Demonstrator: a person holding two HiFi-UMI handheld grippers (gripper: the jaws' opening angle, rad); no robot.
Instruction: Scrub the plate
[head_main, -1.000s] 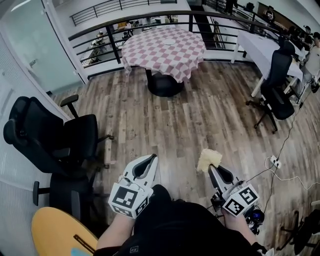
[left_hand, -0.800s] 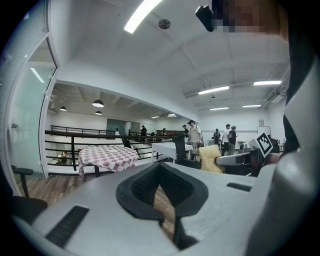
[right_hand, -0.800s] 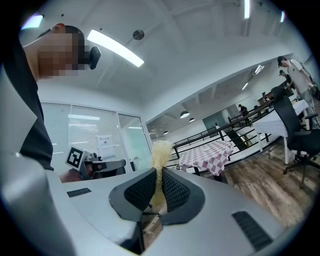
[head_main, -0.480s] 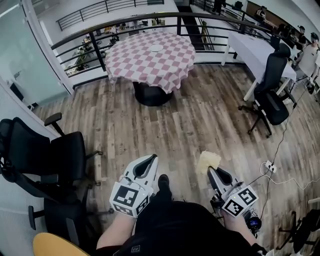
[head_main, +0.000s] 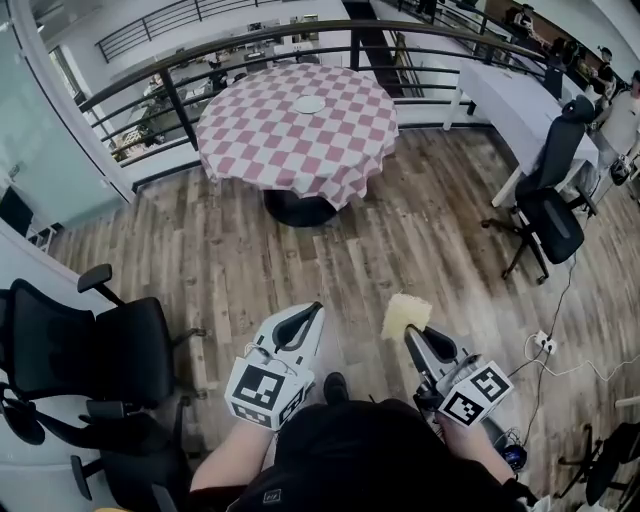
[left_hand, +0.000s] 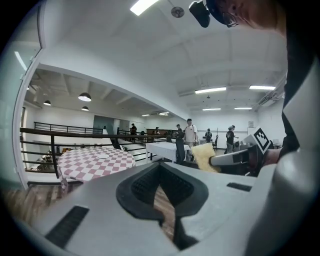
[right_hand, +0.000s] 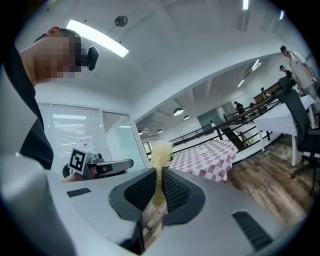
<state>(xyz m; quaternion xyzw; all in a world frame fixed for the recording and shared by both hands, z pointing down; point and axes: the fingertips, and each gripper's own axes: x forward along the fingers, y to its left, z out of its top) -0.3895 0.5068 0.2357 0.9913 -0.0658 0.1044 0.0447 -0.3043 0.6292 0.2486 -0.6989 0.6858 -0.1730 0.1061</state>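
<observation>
A small white plate (head_main: 309, 104) lies in the middle of a round table with a pink-and-white checked cloth (head_main: 270, 150), far ahead across the wooden floor. My right gripper (head_main: 410, 334) is held low in front of me, shut on a yellow sponge (head_main: 405, 314) that sticks up past its tips. In the right gripper view the sponge (right_hand: 161, 152) is pinched flat between the jaws. My left gripper (head_main: 310, 314) is beside it, shut and holding nothing. The left gripper view shows the table (left_hand: 92, 164), the plate (left_hand: 103, 156) and the sponge (left_hand: 204, 156).
Black office chairs stand at the left (head_main: 90, 350) and at the right (head_main: 550, 200). A long white table (head_main: 515, 95) is at the far right, and a black railing (head_main: 250, 40) runs behind the round table. Cables and a power strip (head_main: 545, 345) lie on the floor at the right.
The whole view has moved forward: the checked table looks larger and nearer, and the yellow tabletop at the lower left has left the picture. Both grippers keep their pose and their grip.
</observation>
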